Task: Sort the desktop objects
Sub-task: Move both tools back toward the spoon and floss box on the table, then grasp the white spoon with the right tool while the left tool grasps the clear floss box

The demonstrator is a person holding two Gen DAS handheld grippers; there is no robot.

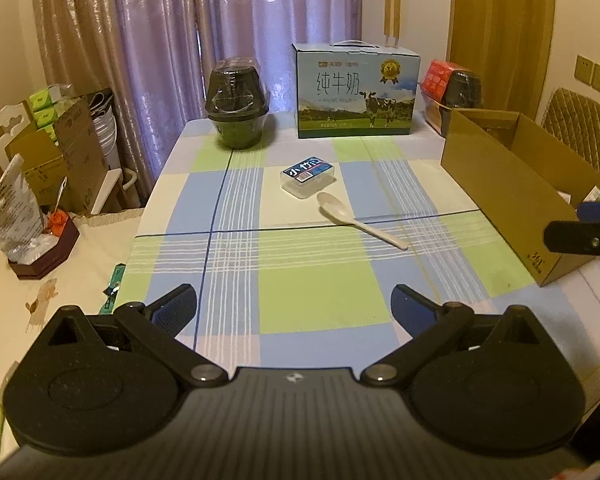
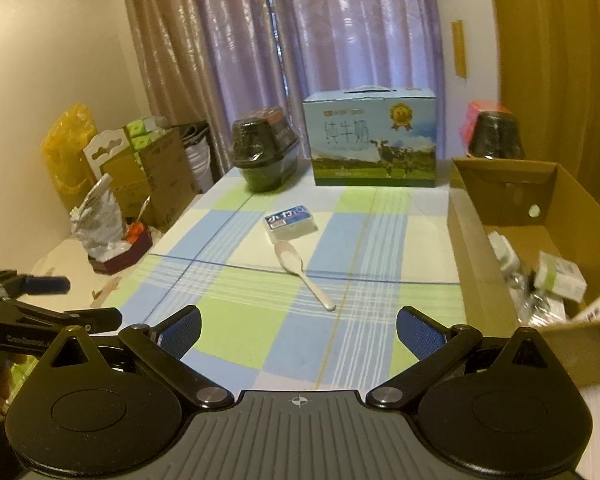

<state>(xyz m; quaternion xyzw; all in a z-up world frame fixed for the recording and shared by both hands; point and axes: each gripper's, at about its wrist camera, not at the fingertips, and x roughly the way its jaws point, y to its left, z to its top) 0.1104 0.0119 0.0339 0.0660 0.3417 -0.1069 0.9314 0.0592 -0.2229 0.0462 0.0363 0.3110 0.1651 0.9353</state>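
A white plastic spoon (image 1: 356, 217) (image 2: 300, 270) lies mid-table on the checked cloth, bowl toward the back. Just behind it sits a small clear box with a blue label (image 1: 307, 175) (image 2: 290, 223). A brown cardboard box (image 1: 512, 184) (image 2: 540, 248) stands open at the right, with several small packets inside. My left gripper (image 1: 294, 308) hovers open over the near cloth, nothing between its fingers. My right gripper (image 2: 299, 330) is open too, empty, near the cardboard box's corner. Each gripper shows at the edge of the other's view.
A milk carton case (image 1: 356, 92) (image 2: 374, 140) stands at the back. A wrapped black bowl (image 1: 238, 108) (image 2: 264, 152) sits back left, another (image 1: 462, 88) (image 2: 496, 136) back right beside a red pack. A side table (image 1: 80, 256) at left carries a foil bag.
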